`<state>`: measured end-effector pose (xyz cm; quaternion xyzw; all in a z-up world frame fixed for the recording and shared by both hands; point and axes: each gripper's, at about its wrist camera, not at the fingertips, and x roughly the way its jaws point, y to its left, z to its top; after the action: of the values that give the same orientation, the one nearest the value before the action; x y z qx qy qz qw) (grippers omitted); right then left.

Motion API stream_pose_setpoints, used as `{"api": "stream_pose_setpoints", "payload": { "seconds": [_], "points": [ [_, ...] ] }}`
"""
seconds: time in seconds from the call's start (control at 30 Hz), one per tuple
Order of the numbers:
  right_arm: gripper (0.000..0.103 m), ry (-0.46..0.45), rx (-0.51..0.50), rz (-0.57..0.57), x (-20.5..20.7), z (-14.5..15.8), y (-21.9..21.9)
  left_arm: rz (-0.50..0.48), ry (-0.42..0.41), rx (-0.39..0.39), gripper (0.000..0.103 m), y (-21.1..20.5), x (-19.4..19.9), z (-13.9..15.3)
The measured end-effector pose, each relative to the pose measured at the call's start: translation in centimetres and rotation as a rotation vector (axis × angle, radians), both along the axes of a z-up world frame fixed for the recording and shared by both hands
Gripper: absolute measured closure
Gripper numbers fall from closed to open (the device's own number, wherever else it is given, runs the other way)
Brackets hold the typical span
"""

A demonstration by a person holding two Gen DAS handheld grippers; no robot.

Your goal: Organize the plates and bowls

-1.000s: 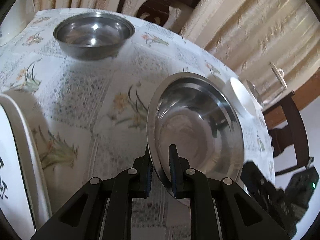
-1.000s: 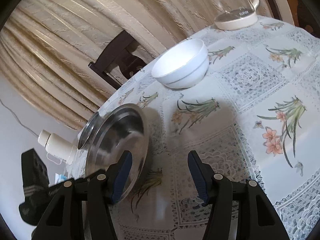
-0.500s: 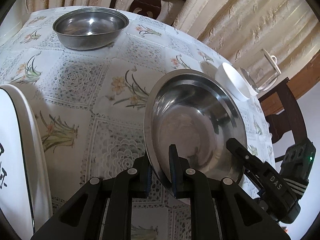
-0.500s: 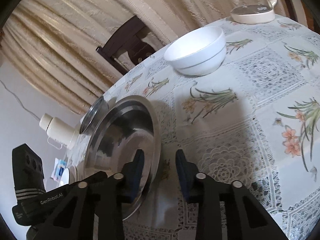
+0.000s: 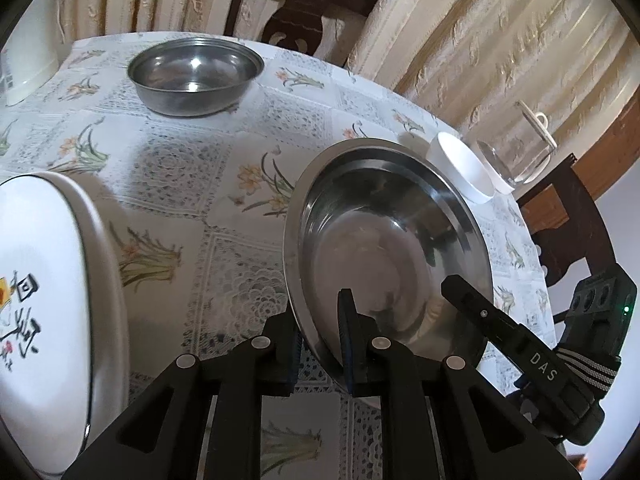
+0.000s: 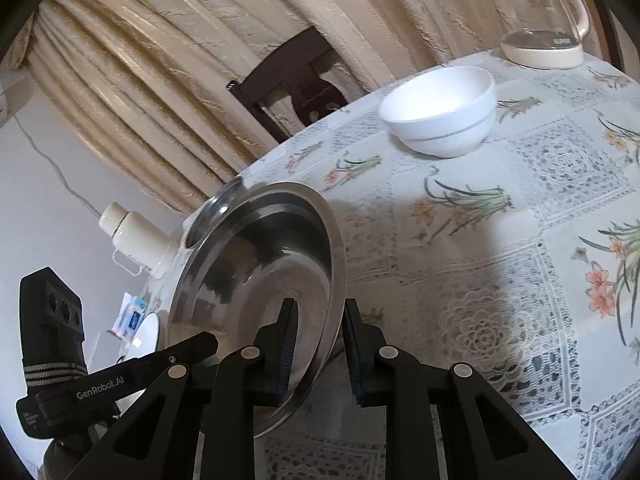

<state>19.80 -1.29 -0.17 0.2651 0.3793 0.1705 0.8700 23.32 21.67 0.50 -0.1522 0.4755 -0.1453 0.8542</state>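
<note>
A steel plate (image 5: 380,248) hangs tilted on edge above the flowered tablecloth. My left gripper (image 5: 318,308) is shut on its near rim. In the right wrist view the same steel plate (image 6: 260,264) has its rim between the fingers of my right gripper (image 6: 320,308), which has closed onto it from the other side. A steel bowl (image 5: 196,76) stands at the far side of the table. A white bowl (image 6: 438,120) sits upright near the glass kettle (image 6: 540,46). A white painted plate (image 5: 44,280) lies at the left.
Dark wooden chairs (image 5: 304,12) stand behind the round table (image 5: 208,184), against beige curtains. A white flask (image 6: 136,240) stands beyond the table edge. Another white dish (image 5: 28,64) shows at the far left.
My right gripper has moved in from the plate's side and its fingers have narrowed around the rim. My left gripper has kept its hold and the plate has come nearer the white bowl.
</note>
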Motion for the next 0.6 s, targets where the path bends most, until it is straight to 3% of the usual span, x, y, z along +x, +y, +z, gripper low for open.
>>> {"api": "stream_pose_setpoints", "payload": {
  "seconds": [0.17,0.43,0.6],
  "points": [
    [0.079,-0.018,0.055,0.055,-0.4,0.2,0.8,0.03,-0.02,-0.008,0.087,1.5,-1.2,0.7],
    [0.079,-0.049,0.035,0.112,-1.6,1.6,3.8,0.088,-0.046,-0.02,0.087,4.7,-3.4,1.2],
    [0.079,-0.04,0.073,0.161,-1.9,2.2,5.9,0.132,-0.088,-0.026,0.085,7.2,-4.9,2.6]
  ]
}}
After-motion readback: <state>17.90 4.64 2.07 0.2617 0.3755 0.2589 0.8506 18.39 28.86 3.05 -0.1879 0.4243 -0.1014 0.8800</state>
